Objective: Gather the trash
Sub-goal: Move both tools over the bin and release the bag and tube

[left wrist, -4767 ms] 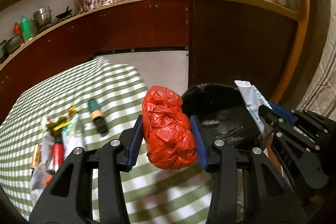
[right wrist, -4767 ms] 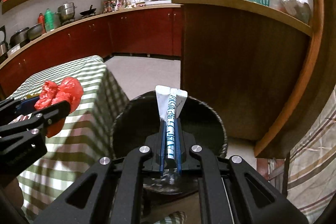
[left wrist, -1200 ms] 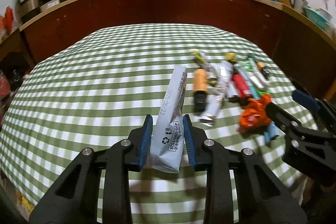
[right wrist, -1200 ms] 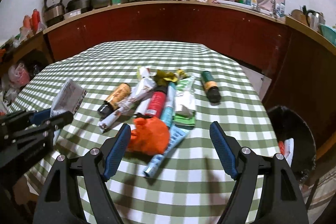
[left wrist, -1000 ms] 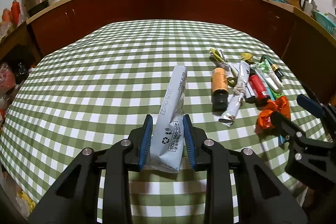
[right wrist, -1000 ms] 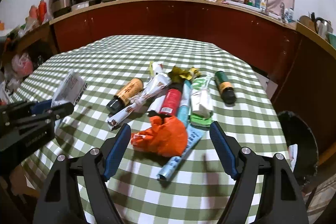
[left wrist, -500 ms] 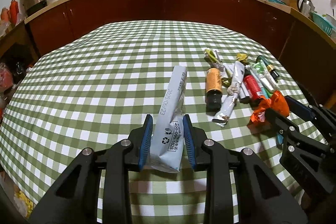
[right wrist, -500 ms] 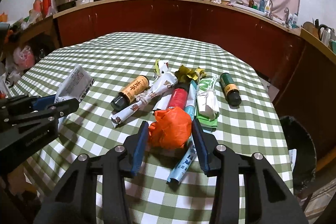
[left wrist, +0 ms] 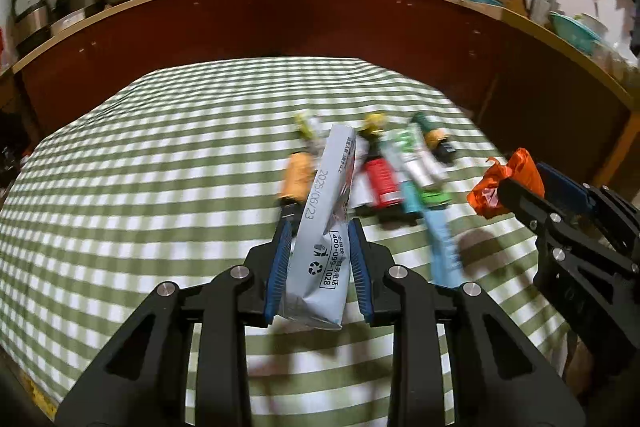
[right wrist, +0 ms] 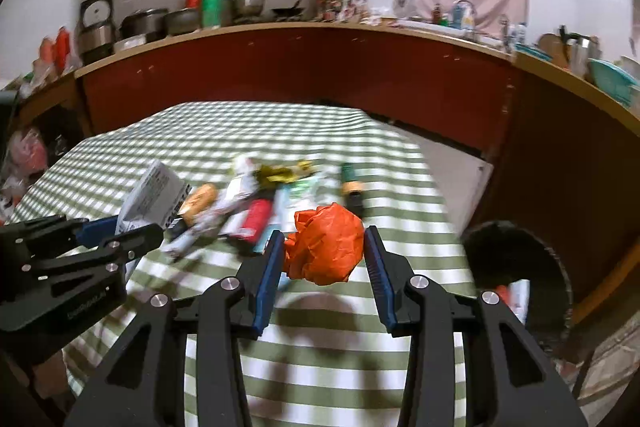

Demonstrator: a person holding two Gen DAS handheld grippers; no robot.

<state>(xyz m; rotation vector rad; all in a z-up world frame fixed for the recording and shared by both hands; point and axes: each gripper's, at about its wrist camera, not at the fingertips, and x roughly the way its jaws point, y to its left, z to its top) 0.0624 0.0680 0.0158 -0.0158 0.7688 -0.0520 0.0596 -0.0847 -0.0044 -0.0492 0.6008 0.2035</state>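
Note:
My left gripper (left wrist: 318, 231) is shut on a grey-white carton (left wrist: 326, 227) printed with a date, held upright above the green checked table (left wrist: 140, 187). My right gripper (right wrist: 320, 239) is shut on a crumpled orange plastic bag (right wrist: 326, 247), lifted off the cloth. Each gripper shows in the other's view: the right one (left wrist: 520, 187) with the orange bag (left wrist: 504, 179) at the right edge, the left one (right wrist: 120, 231) with the carton (right wrist: 154, 199) at the left. Behind both lies a blurred heap of trash (left wrist: 384, 167), with tubes, wrappers and small bottles.
A black bin (right wrist: 516, 267) with a dark liner stands on the floor past the table's right edge, some trash inside. Dark red cabinets with a wooden counter (right wrist: 320, 31) full of pots and bottles curve round behind the table.
My right gripper closed on the orange bag and lifted it off the table. Both grippers have swung towards the right, so the trash heap now sits behind the carton.

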